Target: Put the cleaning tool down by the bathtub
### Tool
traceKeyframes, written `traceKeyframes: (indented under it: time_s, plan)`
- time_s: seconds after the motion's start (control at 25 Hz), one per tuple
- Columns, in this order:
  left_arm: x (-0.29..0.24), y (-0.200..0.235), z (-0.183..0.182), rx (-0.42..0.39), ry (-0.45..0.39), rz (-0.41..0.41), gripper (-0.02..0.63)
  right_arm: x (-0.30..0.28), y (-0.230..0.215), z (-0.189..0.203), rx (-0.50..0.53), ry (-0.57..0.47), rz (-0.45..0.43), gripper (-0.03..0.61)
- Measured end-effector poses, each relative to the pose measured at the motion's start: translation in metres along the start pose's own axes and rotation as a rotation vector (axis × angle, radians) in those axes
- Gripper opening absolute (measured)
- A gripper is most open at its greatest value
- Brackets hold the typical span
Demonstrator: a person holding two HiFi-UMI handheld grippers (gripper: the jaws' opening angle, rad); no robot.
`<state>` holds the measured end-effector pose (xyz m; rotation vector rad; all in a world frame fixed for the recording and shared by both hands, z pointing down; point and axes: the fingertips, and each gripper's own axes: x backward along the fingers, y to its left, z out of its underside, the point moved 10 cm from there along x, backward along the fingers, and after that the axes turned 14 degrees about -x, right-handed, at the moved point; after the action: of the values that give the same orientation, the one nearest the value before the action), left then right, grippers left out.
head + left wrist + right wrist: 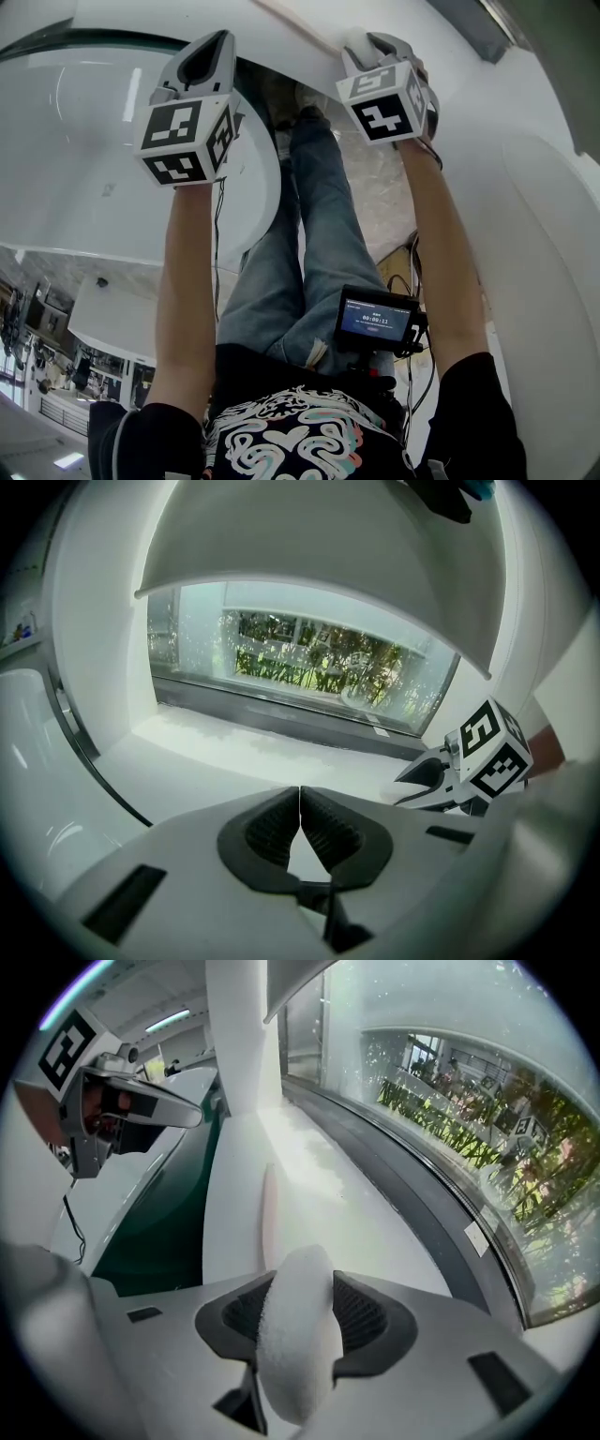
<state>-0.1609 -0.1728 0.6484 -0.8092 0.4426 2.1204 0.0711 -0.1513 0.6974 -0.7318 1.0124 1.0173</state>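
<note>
The cleaning tool, a white sponge (292, 1354), is not down yet: it sits upright between the jaws of the right gripper (300, 1277), whose ribbed pads pinch it from both sides. Below and ahead of it runs the white ledge (323, 1180) between the bathtub (80, 159) rim and the window (450, 1119), with the sponge hanging over the ledge's near end and not visibly touching it. The left gripper (300, 801) hovers near the same ledge, its claw pressed together at the tips and empty. Judging by this, the carry is done; lowering the sponge onto the ledge and letting go remain.
</note>
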Motion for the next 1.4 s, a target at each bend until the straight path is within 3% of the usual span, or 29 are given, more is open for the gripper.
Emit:
traceKeyframes:
  time_s: [0.24,0.84,1.4]
  plan:
    - [0.000,0.002,-0.002,0.017,-0.002,0.002,0.017,0.002,0.002,-0.002,-0.011,0.037,-0.066,0.204]
    - [0.012,-0.002,0.003,0.019,-0.002,-0.007,0.017,0.012,0.014,0.004,-0.007,0.037,-0.071,0.209]
    - [0.024,-0.004,0.007,0.042,-0.010,-0.028,0.017,0.009,0.025,0.013,-0.023,0.075,-0.163,0.244]
